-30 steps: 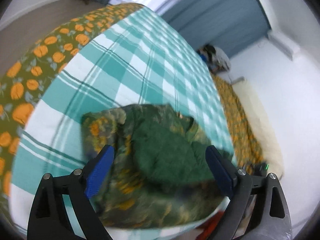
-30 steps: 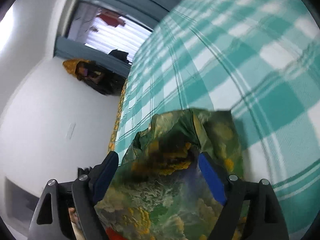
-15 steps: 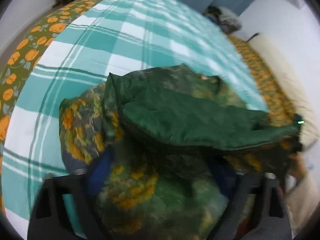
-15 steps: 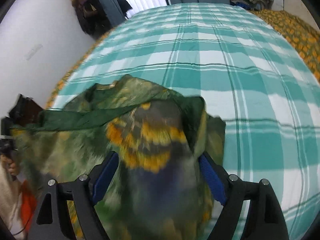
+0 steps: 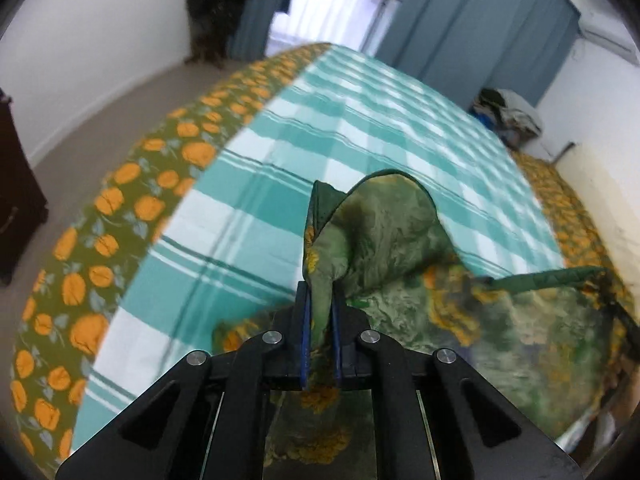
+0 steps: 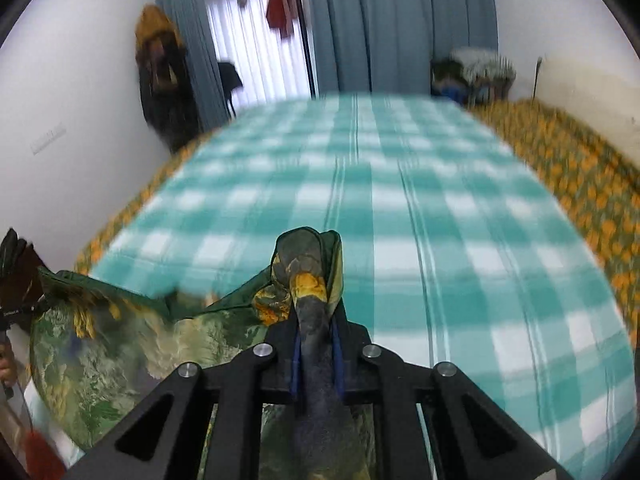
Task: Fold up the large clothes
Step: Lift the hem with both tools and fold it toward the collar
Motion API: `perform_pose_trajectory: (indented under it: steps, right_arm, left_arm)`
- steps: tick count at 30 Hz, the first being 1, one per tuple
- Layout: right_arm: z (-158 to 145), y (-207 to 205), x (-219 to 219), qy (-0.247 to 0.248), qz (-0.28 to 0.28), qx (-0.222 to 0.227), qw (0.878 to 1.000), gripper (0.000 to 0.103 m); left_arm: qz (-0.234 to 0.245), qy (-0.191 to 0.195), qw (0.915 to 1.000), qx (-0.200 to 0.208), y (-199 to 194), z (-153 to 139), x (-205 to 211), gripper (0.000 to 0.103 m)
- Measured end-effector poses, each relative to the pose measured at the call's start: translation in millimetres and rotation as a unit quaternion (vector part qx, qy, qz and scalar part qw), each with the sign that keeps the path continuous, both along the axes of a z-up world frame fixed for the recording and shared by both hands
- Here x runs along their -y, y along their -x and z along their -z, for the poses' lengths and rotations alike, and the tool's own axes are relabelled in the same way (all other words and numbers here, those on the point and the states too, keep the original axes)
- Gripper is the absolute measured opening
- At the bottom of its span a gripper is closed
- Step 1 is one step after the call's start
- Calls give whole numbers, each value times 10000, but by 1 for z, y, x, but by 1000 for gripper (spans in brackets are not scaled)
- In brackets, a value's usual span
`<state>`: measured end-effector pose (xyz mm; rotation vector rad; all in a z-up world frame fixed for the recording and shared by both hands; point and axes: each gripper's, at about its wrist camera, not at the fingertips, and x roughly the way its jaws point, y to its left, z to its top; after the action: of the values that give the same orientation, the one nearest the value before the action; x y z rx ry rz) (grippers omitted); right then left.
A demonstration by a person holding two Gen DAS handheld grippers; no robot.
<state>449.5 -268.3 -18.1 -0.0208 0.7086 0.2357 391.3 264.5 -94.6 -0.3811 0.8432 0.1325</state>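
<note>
Now, status near to far:
left gripper point(image 5: 319, 312): jaws have just been closing, now clamping a bunched edge of the green-and-yellow printed fabric garment point(image 5: 400, 236).
right gripper point(image 6: 316, 320): likewise clenching another bunch, tilting downward.
why: likely pinching two edges to spread it.
garment: hanging between both, trailing onto the teal-and-white checked bedspread point(image 6: 440, 220).
</note>
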Motion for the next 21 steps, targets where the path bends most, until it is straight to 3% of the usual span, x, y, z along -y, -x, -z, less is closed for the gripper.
perform_pose_trajectory:
  steps: [2,4,7,9,15,21]
  right_arm:
    - [23,-10,-5,304,73,-46,9995,12]
    - [61,-19,-4,471,192,-431,9978,12]
    - [129,-23,7,664,512,-1127,9901,12]
    - [164,-22,23,244,637,-1517,9861,14]
    - [184,-23,31,-147,689,-1480,9865,19]
    - [189,-22,34,-333,701,-1369,9875,19]
  left_arm:
    - [-34,-422,9988,-232,-9,27,11,7]
    - [-7,-732,9955,-606,-10,66,20,7]
    - [20,-710,9948,-728,-5,107,22,9]
    - [-2,-654,9963,-561,1,116,23,11]
    - [-58,-180,9997,-143,14,124,13,13]
    - [-92,-6,10000,22,15,126,12,14]
